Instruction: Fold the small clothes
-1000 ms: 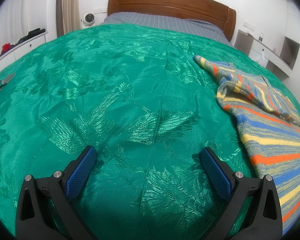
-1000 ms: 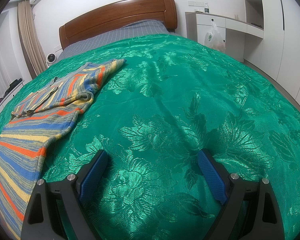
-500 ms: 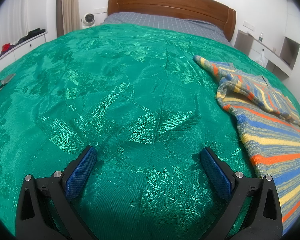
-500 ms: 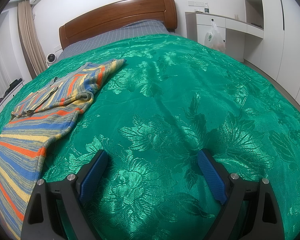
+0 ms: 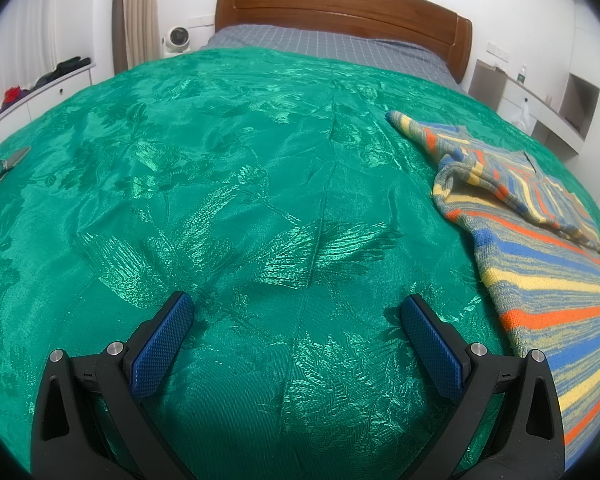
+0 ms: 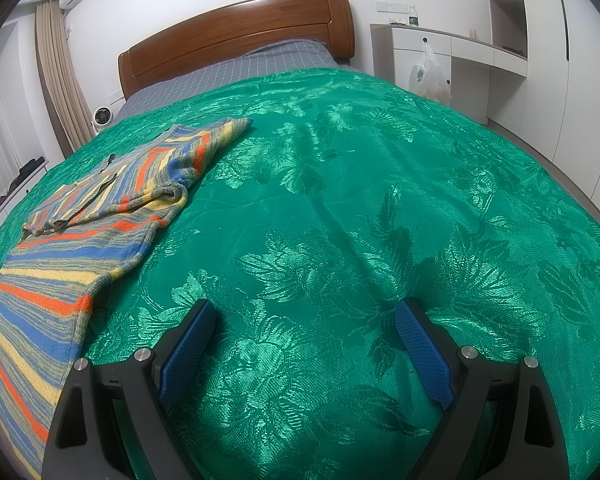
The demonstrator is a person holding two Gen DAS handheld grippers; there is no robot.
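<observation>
A striped knit sweater (image 5: 540, 264) in blue, orange, yellow and grey lies on the green bedspread (image 5: 260, 184), with one sleeve folded across its body. In the left wrist view it fills the right side; in the right wrist view the sweater (image 6: 72, 248) lies at the left. My left gripper (image 5: 296, 308) hangs open over bare bedspread, to the left of the sweater. Over the bedspread (image 6: 360, 200) to the sweater's right, my right gripper (image 6: 304, 312) stands open too. Nothing is between either pair of blue pads.
A wooden headboard (image 5: 340, 4) and grey checked sheet close the far end. White cabinets (image 6: 460, 52) with a hanging plastic bag (image 6: 428, 76) stand to the right. A low white dresser (image 5: 32, 96) with clothes is at the left. Metal scissors (image 5: 4, 168) lie near the bed's left edge.
</observation>
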